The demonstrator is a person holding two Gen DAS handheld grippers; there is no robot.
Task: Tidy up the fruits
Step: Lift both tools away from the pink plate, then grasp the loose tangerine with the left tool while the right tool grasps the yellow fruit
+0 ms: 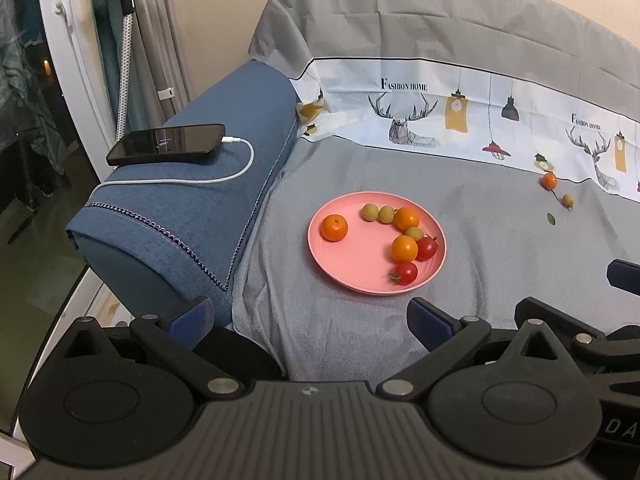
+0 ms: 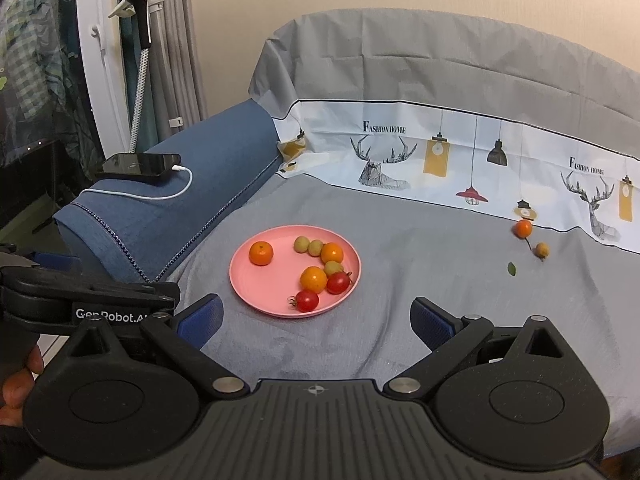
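Observation:
A pink plate point(image 1: 352, 264) point(image 2: 264, 292) lies on the grey-covered sofa seat. It holds three small oranges, three green fruits and two red tomatoes point(image 1: 406, 273) point(image 2: 307, 300). One orange point(image 1: 334, 227) point(image 2: 261, 253) sits apart at the plate's left. Off the plate, far right by the patterned cloth, lie a small orange point(image 1: 549, 180) point(image 2: 523, 228), a yellowish fruit point(image 1: 567, 200) point(image 2: 542, 249) and a green leaf point(image 1: 551, 219) point(image 2: 511, 268). My left gripper point(image 1: 310, 320) is open and empty, short of the plate. My right gripper point(image 2: 316, 320) is open and empty, just before the plate's near rim.
A blue armrest point(image 1: 192, 208) point(image 2: 180, 216) at the left carries a black phone point(image 1: 168, 143) point(image 2: 138, 165) on a white charging cable. The grey backrest point(image 1: 440, 16) rises behind. A clothes steamer pole point(image 2: 140, 60) and curtains stand at far left.

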